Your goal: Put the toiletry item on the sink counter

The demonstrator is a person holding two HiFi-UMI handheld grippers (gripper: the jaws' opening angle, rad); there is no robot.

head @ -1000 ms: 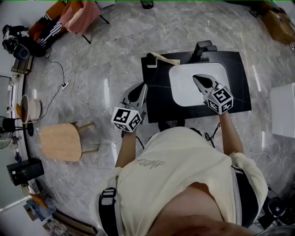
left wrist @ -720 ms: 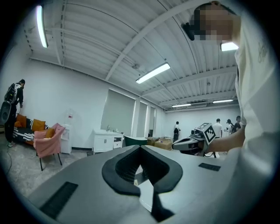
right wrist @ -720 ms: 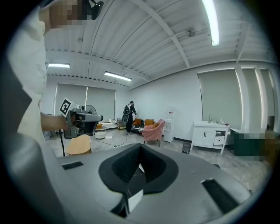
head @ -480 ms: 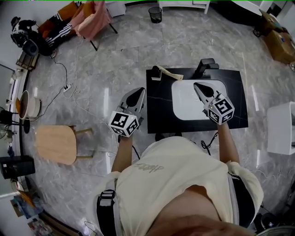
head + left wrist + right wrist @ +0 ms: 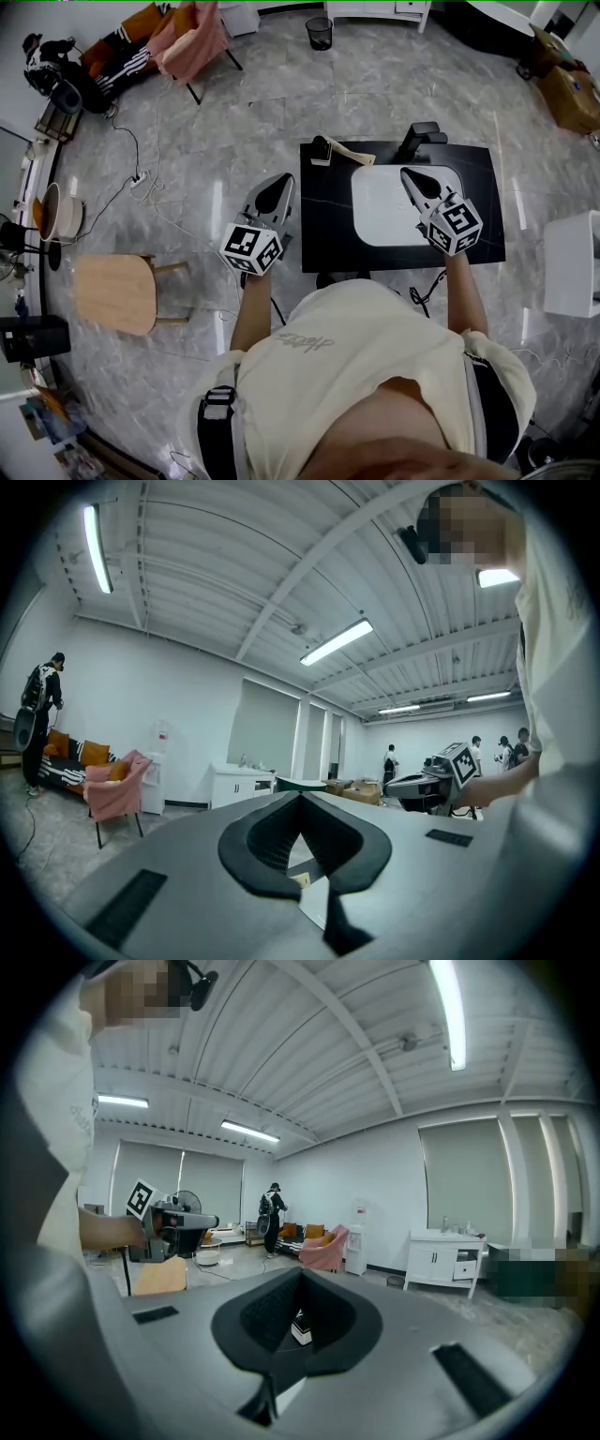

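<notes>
A black sink counter [image 5: 473, 244] with a white basin [image 5: 389, 211] stands in front of me in the head view. A cream toiletry item [image 5: 342, 151] with a dark end lies on the counter's far left corner, beside the black faucet [image 5: 419, 139]. My left gripper [image 5: 278, 185] hovers just left of the counter's edge, shut with nothing in it. Over the basin's right part, my right gripper [image 5: 413, 175] is likewise shut and empty. In the right gripper view a small black and white piece [image 5: 301, 1327] shows beyond the closed jaws.
A wooden stool [image 5: 117, 291] stands on the marble floor at the left, with cables [image 5: 141, 178] behind it. A pink draped chair [image 5: 192, 37] and a bin [image 5: 319, 31] are far back. A white unit [image 5: 572, 258] is at the right. People stand in the distance [image 5: 271, 1222].
The head view has shifted a little, so the counter sits slightly to the right. Both grippers keep nearly the same places beside and above the sink, still shut.
</notes>
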